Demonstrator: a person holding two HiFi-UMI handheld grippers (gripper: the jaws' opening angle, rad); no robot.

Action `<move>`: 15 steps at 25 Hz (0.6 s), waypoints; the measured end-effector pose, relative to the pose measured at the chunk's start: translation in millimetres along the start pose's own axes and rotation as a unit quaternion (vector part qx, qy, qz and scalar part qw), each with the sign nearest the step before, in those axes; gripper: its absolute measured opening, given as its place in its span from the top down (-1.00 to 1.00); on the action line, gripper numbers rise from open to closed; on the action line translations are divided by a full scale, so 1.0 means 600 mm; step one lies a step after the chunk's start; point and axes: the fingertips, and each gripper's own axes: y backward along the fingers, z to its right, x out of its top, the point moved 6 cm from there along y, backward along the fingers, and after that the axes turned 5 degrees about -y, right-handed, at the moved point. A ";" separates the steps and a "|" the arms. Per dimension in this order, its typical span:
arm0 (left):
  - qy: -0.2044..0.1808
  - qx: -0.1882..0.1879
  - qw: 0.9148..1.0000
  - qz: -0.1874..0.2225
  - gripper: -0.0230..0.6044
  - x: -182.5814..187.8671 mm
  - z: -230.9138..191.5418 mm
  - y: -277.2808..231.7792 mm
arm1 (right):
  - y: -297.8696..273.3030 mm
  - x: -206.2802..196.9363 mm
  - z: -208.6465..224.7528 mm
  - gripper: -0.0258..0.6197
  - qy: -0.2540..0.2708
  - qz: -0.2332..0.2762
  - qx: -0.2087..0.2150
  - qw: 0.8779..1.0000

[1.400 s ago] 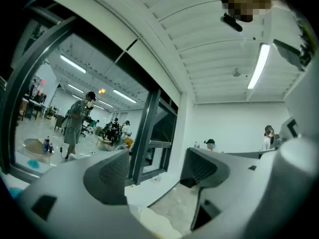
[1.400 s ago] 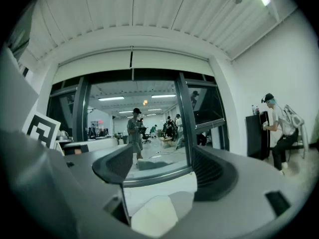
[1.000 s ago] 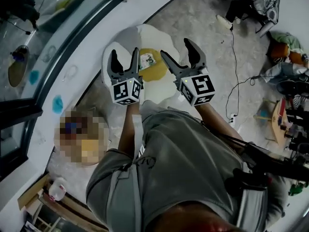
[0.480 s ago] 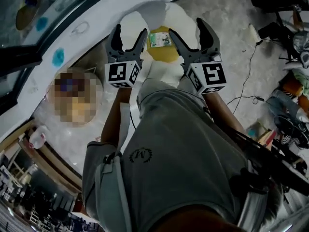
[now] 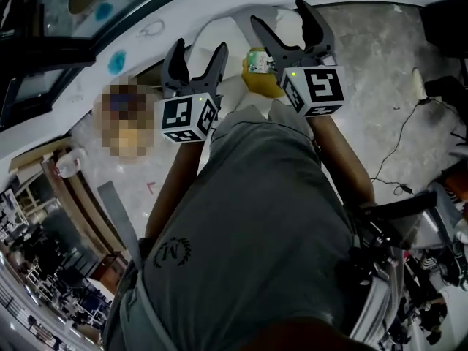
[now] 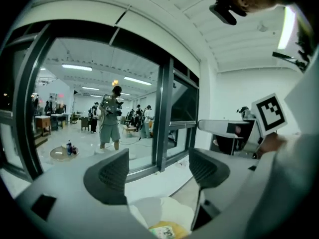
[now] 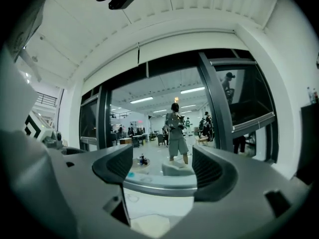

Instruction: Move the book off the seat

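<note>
Head view: my left claw gapes wide, empty, touching nothing. My right claw is spread wide too, gripping nothing. The book lies on the yellow seat, between both claws, untouched.

This looks like a large open workroom or lab hall rather than a home. Just ahead of the left gripper and the right gripper runs a glass wall in dark frames, and in it show ceiling strip lights, several standing people and tables. To the right of the right gripper, cables trail over the pale stone floor.
</note>
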 end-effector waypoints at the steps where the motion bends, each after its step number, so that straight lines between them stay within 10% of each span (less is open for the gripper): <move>1: -0.015 -0.011 1.000 -0.004 -0.24 0.011 0.012 0.002 | 0.008 0.004 0.006 -0.25 0.002 0.001 0.003 1.000; 7: -0.081 -0.051 0.995 -0.008 -0.24 0.049 -0.022 0.020 | 0.029 -0.020 0.006 -0.25 0.009 0.006 -0.036 0.999; 15: -0.012 -0.043 0.997 0.060 -0.24 -0.064 -0.084 -0.044 | 0.052 -0.120 0.050 -0.25 -0.008 -0.030 -0.154 0.988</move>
